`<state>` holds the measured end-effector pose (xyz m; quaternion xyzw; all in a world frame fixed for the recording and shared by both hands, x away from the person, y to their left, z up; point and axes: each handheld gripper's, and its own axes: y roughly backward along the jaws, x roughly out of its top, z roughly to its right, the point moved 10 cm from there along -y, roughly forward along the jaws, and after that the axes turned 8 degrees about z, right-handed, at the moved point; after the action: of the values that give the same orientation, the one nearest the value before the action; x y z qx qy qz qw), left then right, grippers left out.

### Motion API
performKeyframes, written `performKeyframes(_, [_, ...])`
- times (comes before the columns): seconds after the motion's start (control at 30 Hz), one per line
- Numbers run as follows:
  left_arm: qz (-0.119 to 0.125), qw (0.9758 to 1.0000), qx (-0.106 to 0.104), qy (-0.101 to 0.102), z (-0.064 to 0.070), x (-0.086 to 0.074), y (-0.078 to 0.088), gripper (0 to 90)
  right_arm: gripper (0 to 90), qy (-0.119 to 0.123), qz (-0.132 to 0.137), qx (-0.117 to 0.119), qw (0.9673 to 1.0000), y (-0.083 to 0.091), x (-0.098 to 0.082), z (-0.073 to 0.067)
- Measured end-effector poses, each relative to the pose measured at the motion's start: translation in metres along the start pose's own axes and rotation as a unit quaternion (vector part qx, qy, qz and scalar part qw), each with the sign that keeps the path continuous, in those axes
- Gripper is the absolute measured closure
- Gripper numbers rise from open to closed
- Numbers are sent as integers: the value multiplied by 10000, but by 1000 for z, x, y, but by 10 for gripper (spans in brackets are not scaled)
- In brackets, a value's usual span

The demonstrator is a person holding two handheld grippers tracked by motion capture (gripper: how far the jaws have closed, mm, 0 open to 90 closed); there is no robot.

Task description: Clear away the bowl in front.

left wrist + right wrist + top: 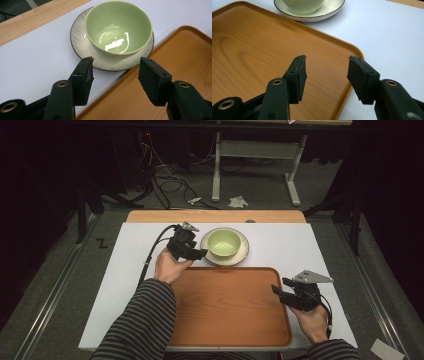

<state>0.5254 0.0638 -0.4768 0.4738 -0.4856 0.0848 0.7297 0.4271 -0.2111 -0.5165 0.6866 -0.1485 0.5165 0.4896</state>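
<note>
White-topped table (125,285) with wooden tray (230,307) and, just beyond it, saucer (243,255) under green bowl (223,242).

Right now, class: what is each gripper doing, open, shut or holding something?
Left gripper: open, holding nothing, jaws aimed at the bowl on its saucer.
Right gripper: open, holding nothing, over the tray edge.

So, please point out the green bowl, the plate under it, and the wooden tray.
green bowl (117,32), left gripper view, on its inner wall.
plate (80,43), left gripper view, on its bare left rim.
wooden tray (225,310), high view, on its bare floor.
</note>
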Motion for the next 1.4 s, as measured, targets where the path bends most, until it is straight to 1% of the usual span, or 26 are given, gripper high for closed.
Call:
performKeyframes(0.2, [-132,9998,157,-48,-5,13,-18,446,505,27,13,2,10000,1,1,-1])
performKeyframes(0.3, [-131,9996,266,11,-9,17,-25,435,501,84,54,64,9999,1,2,-2])
performKeyframes(0.33, [-155,9995,282,39,-10,18,-28,435,500,39,49,65,10000,2,2,-4])
performKeyframes(0.4, [-188,9992,347,87,-13,19,-33,434,499,66,61,79,9999,2,2,-4])
performKeyframes(0.43, [-248,9990,363,97,-15,18,-35,434,499,69,42,73,9999,1,2,-4])
performKeyframes(0.47, [-251,9989,385,130,-16,18,-38,434,499,69,42,73,9999,1,2,-4])
performKeyframes(0.57, [-364,9980,466,233,-23,17,-47,434,499,78,78,68,9999,1,3,-3])
performKeyframes(0.6, [-362,9978,481,273,-25,17,-49,434,500,63,86,64,9999,2,3,-3])
performKeyframes(0.7, [-399,9968,511,473,-30,15,-57,437,499,84,81,68,9999,2,3,-3])
performKeyframes(0.77, [-461,9954,543,641,-35,12,-65,443,494,99,85,106,9999,2,3,-5])
performKeyframes(0.8, [-461,9954,543,641,-35,12,-65,448,494,99,85,106,9999,2,3,-5])
performKeyframes(0.83, [-484,9949,548,692,-36,11,-68,457,491,124,122,152,9997,2,4,-6])
performKeyframes(0.93, [-535,9939,583,766,-38,8,-72,476,489,173,139,182,9996,2,4,-7])
performKeyframes(1.1, [-590,9925,604,886,-40,5,-78,510,488,149,129,198,9996,2,4,-7])
performKeyframes(1.23, [-672,9916,663,888,-42,2,-84,532,488,176,108,192,9996,1,4,-7])
performKeyframes(1.3, [-727,9912,637,901,-41,2,-88,544,488,157,97,191,9996,1,4,-8])
performKeyframes(1.4, [-800,9912,646,834,-39,2,-92,571,488,177,86,187,9996,1,3,-7])
